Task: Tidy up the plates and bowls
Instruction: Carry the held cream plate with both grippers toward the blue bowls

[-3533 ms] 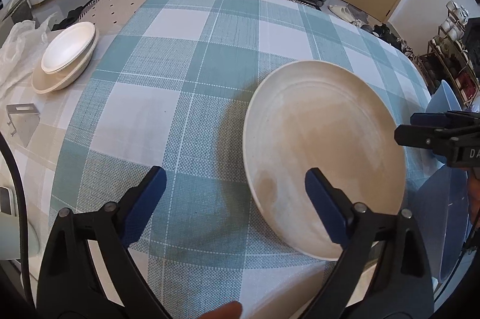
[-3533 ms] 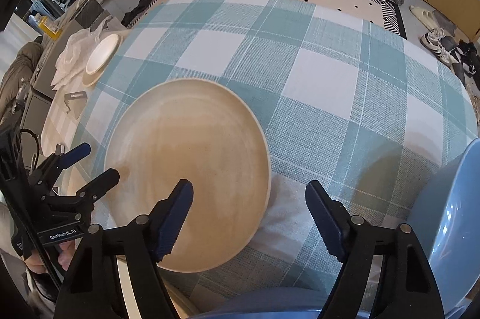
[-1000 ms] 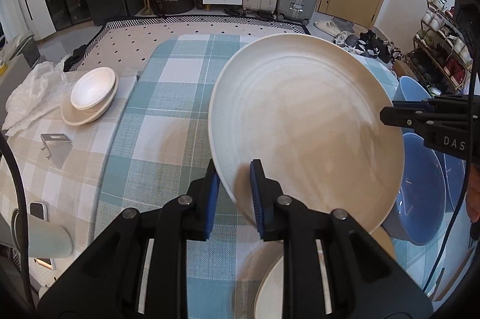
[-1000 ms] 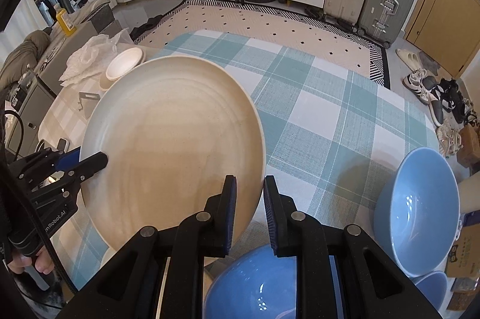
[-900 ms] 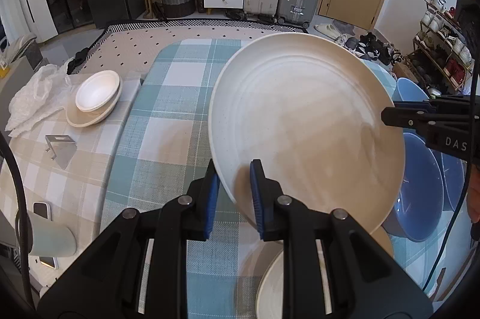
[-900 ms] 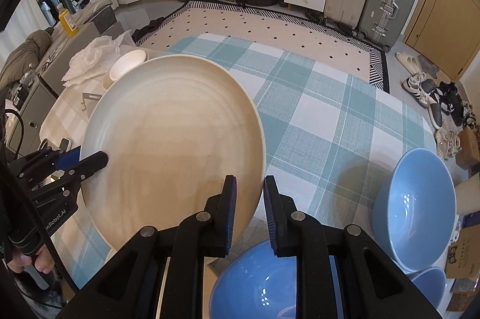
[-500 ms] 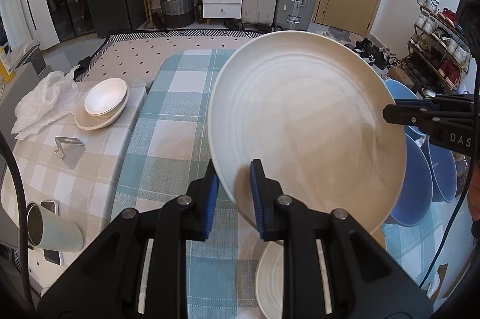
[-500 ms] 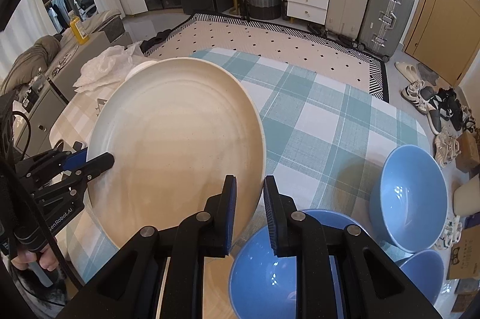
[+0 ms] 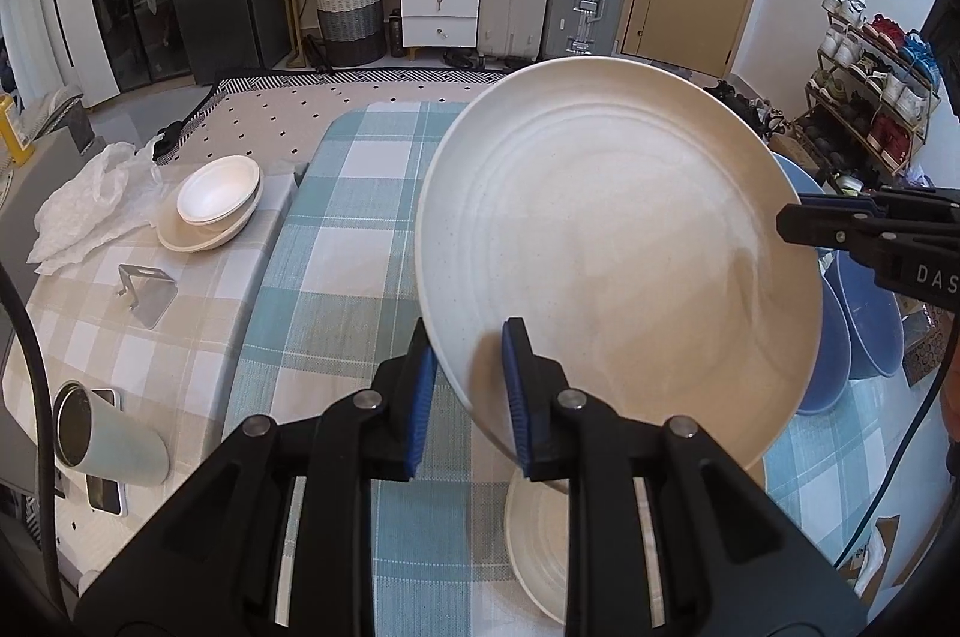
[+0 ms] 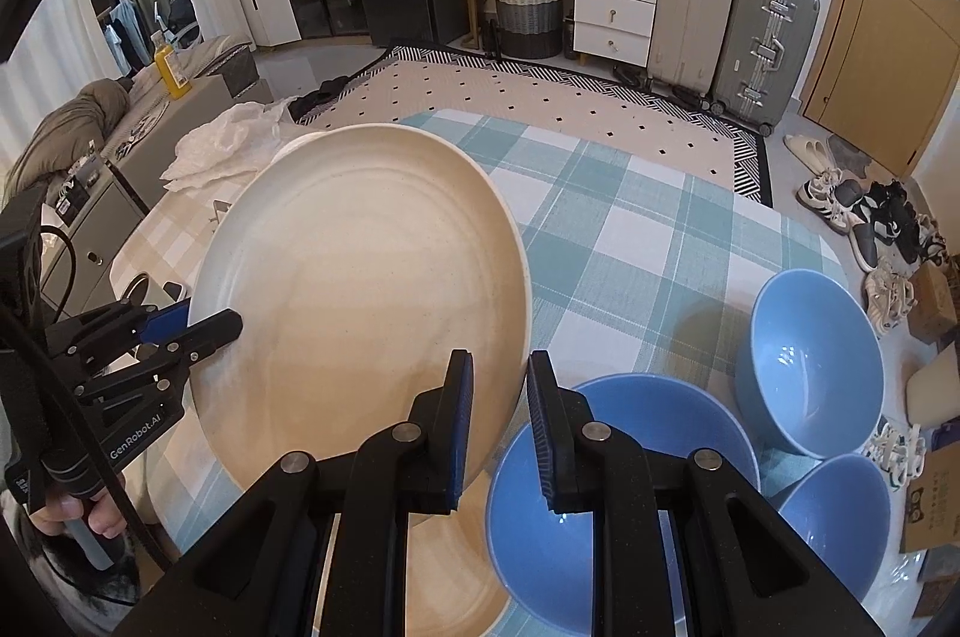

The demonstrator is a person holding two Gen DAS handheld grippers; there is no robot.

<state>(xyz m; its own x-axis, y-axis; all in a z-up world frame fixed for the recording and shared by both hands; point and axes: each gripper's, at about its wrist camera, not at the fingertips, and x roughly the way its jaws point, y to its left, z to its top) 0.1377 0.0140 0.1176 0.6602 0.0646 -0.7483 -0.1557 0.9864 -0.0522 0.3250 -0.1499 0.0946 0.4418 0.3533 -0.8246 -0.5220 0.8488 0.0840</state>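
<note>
The plate (image 9: pixel 618 265) is held in the air above the surface (image 9: pixel 354 229), tilted, its far rim raised and its face turned toward the cameras. It is gripped at two edges — the left tool (image 9: pixel 465 397) is clenched on its near-left rim, one blue pad on each face, and the right tool (image 10: pixel 499 412) is clenched on its near-right rim in the same way. In the left wrist view the right tool (image 9: pixel 864 241) is seen at the plate's right edge; in the right wrist view the left tool (image 10: pixel 180 331) is seen at its left edge.

Beneath the held plate a second plate (image 9: pixel 540 535) lies flat on the checked cloth at the near edge of the surface. Just right of it a large blue bowl (image 10: pixel 618 493) is seen, with two more blue bowls (image 10: pixel 810 361) further right — one far, one near.

At the far left, well apart from the held plate, a white bowl (image 9: pixel 216 190) is nested in a cream dish (image 9: pixel 198 235), beside crumpled white plastic (image 9: pixel 90 211). Nearer on that side lie a metal bracket (image 9: pixel 144 286) and a tumbler (image 9: pixel 108 442) on its side.
</note>
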